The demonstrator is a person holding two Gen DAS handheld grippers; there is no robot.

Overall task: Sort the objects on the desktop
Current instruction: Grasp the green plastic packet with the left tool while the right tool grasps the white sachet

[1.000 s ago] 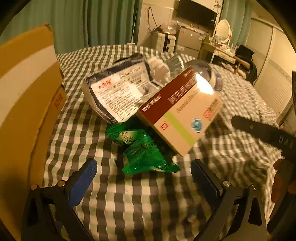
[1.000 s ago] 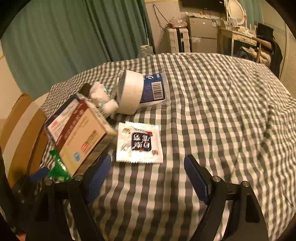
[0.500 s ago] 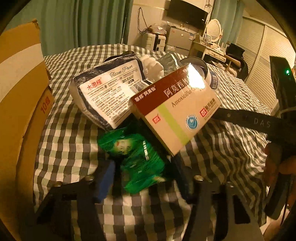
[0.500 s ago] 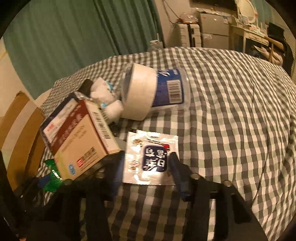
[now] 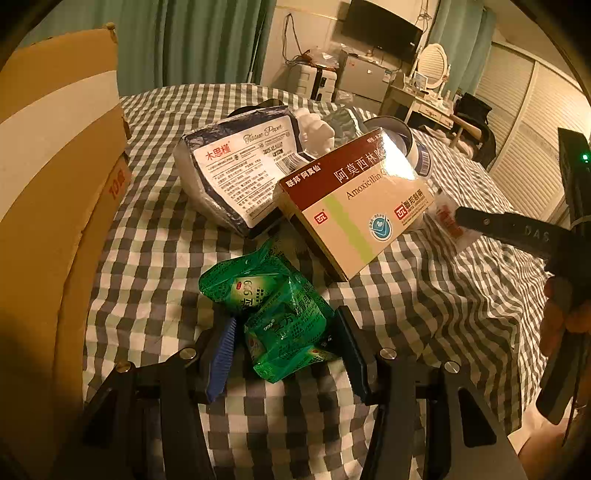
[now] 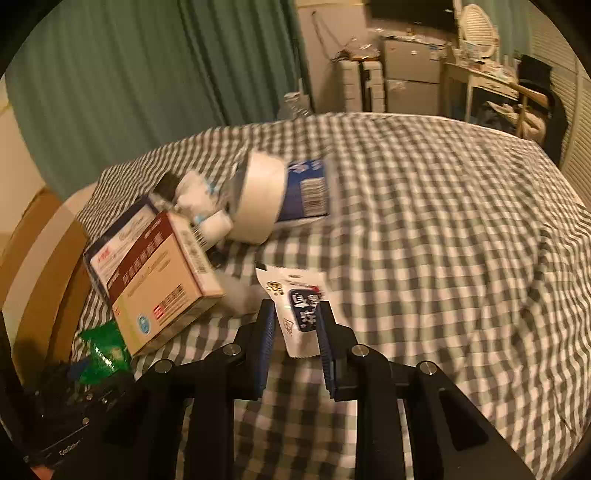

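Green packets (image 5: 275, 314) now gripped, L tool (image 5: 284, 345) closed in

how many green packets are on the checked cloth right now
2. One green packet lies just ahead of the left gripper; the second green packet overlaps it, between that gripper's fingers. More could be hidden under the medicine box.

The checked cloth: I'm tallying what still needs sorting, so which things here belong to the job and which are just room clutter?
Job items:
- green packets, between the left gripper pads
- white sachet, pinched by the right gripper
- amoxicillin box
- tissue pack
- white tub
- cardboard box, perhaps for sorting into

Just lying about:
- mirror
- television
- curtains
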